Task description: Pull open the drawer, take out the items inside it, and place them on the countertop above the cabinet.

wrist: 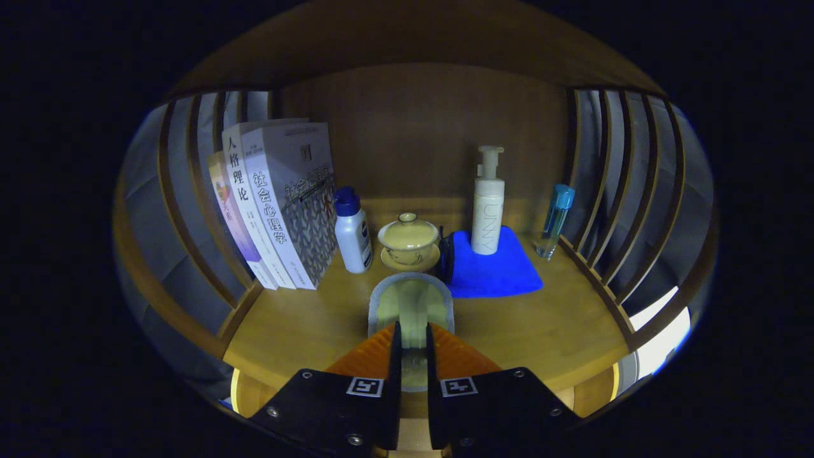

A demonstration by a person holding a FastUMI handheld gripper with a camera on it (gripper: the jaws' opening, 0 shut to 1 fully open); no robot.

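Gripper view: the gripper point(412, 346) is clamped on a flat, grey-edged item point(412, 305), both fingers pressing its near end. Its long axis points straight ahead toward the lidded cup point(408, 242). It hangs over the tabletop point(305, 324), short of the cup.

The fingers point(412, 346) are pinching a pale, grey-rimmed item point(411, 306) whose near end is disappearing between them, its kind too blurred to tell. A dark object point(445, 254) is hiding behind the lidded cup point(408, 240), against the blue cloth point(493, 270).
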